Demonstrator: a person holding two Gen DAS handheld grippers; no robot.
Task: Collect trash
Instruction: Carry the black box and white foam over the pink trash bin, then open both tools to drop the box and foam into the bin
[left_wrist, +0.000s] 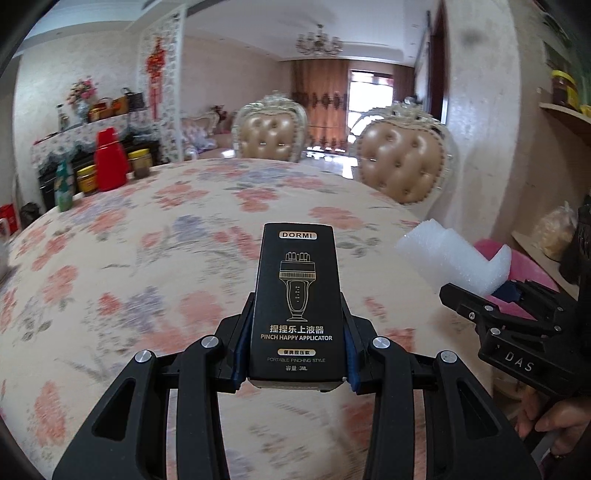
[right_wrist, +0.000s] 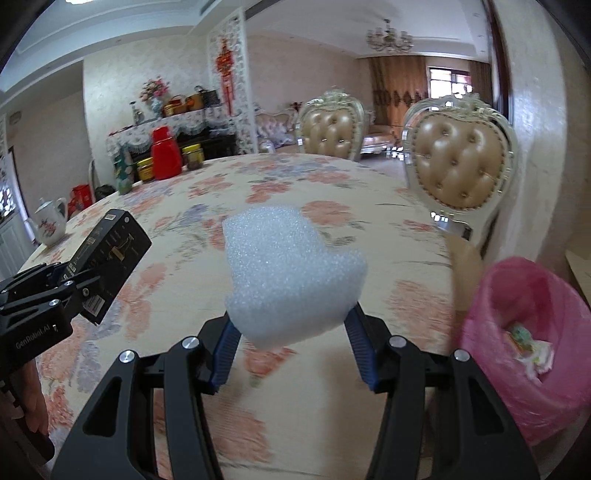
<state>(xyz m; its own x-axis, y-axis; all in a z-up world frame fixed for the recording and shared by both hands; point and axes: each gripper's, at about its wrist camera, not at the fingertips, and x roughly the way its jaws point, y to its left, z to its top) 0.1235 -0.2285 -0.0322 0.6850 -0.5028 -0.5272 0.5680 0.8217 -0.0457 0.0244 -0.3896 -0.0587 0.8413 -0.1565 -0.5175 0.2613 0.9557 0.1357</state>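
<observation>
Two loads in the air at once, so two ways to fail; risk one: black rectangular cardboard box with gold print (left_wrist: 293, 306) gripped only at its lower end by left gripper (left_wrist: 293, 363), most of its length sticking out past the pads, likely to lever loose or tip on a fast swing; risk two: white crumpled foam packing piece (right_wrist: 291, 277) soft and bulky, squeezed by right gripper (right_wrist: 291, 332) near its bottom edge only, could slip out or snag; judged cause in both cases: shallow hold plus quick travel, background blurred; also possible miss at pink plastic-lined trash bin (right_wrist: 532, 332), low beside floral-cloth round table (right_wrist: 229, 192), some rubbish already inside; both grippers close side by side, collision possible; jaws: left clamped on box, blue pads on its two long sides; right closed on foam, pads half hidden by it; both items held clear above tabletop, not yet over bin.
</observation>
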